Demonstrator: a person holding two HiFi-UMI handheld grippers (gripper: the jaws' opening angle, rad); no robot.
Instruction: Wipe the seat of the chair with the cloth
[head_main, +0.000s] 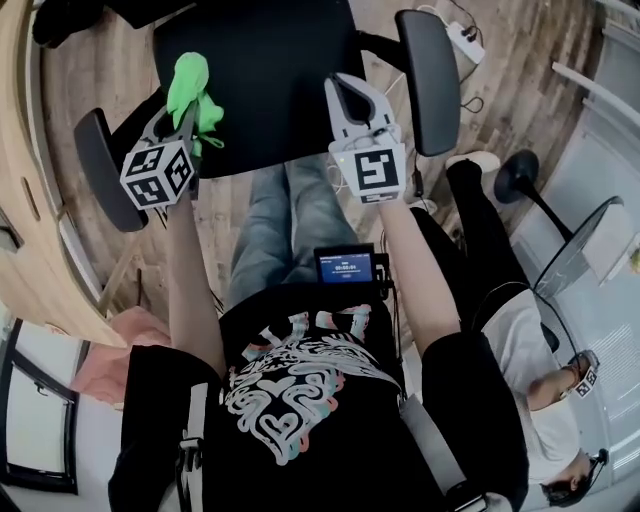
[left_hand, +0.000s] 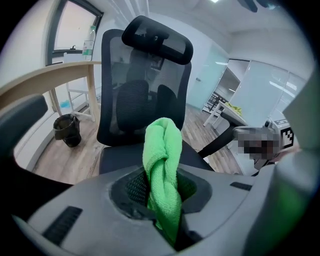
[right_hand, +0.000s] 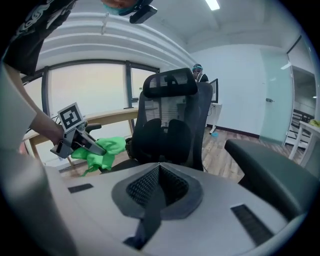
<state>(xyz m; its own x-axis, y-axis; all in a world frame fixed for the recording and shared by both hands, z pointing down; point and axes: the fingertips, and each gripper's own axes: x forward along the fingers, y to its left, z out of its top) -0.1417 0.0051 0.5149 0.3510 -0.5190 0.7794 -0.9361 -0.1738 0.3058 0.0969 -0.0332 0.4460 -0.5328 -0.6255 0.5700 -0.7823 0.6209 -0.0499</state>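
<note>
Right now the left claw (head_main: 188, 112) is clenched on the green cloth (head_main: 190, 80), which is held over the left front part of the chair seat (head_main: 270, 90). No view settles whether the cloth touches the seat yet. The left gripper view shows the cloth (left_hand: 162, 150) as a twisted roll sticking up out of the shut jaws of the left claw (left_hand: 161, 192). The right claw (head_main: 356, 100) is over the front right edge of the seat. In its own view, the right claw (right_hand: 156, 187) is closed with nothing between its jaws.

The main risk is probably the bunching. A twisted roll touches the seat only at its tip, so a stroke would likely clean a thin stripe and leave patches untouched. Pressing harder to make up for that could bring the hard jaws onto the seat fabric.

The grip is a second worry: drag against the seat could pull the roll out of the jaws.

The left armrest (head_main: 105, 165) lies near the left claw, so a wide sideways sweep may knock into it.

An office chair of this kind may swivel or roll under a push, and nothing is steadying it.
</note>
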